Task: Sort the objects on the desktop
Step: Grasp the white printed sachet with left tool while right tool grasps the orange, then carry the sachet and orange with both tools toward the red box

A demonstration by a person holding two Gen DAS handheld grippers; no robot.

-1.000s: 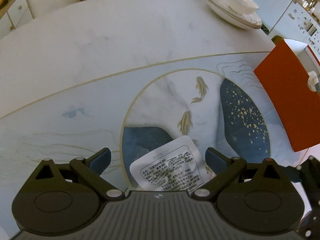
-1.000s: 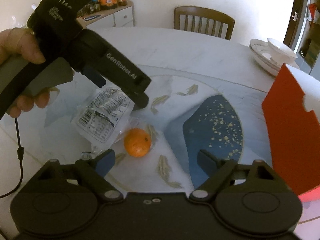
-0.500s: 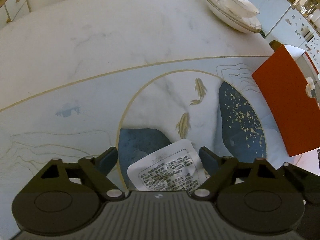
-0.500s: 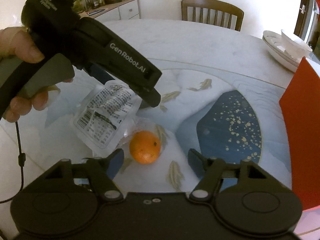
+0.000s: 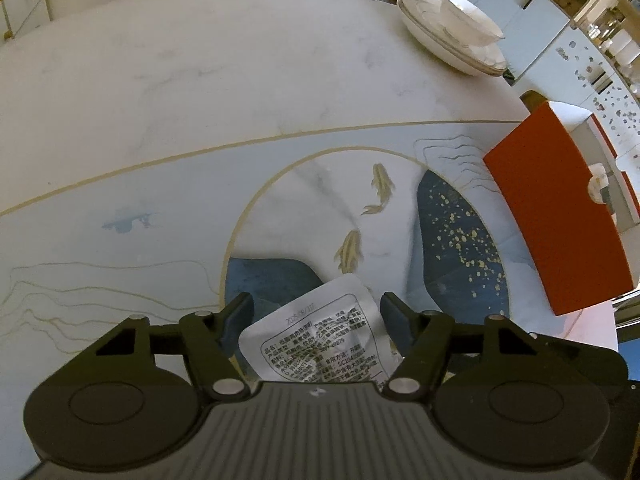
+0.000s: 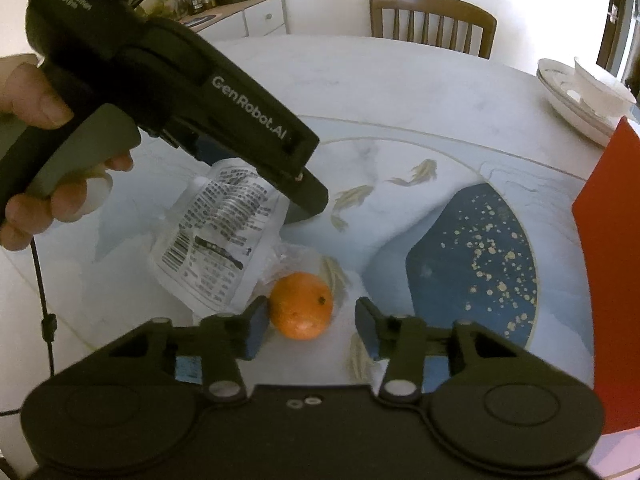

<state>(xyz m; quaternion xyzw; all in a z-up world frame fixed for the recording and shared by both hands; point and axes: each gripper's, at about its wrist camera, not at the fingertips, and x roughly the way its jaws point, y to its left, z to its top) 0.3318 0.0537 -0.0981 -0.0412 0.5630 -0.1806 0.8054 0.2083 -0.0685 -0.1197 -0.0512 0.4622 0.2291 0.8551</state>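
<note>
A white foil packet (image 5: 320, 344) with black print lies on the painted table between my left gripper's (image 5: 318, 314) open fingers, not pinched. It also shows in the right wrist view (image 6: 216, 236), with the left gripper's body over its far end. An orange (image 6: 302, 310) sits beside the packet, between my right gripper's (image 6: 310, 328) open fingers; the left pad is close to it. A red open box (image 5: 556, 216) stands at the right; it also shows in the right wrist view (image 6: 612, 264).
Stacked white plates with a bowl (image 5: 452, 40) sit at the far right table edge. A wooden chair (image 6: 432, 20) stands behind the table. A cabinet with jars (image 6: 240, 4) is at the back left. Crumpled clear plastic (image 6: 292, 256) lies by the orange.
My right gripper has moved forward and its fingers have narrowed around the orange. My left gripper's fingers have also narrowed around the packet's end.
</note>
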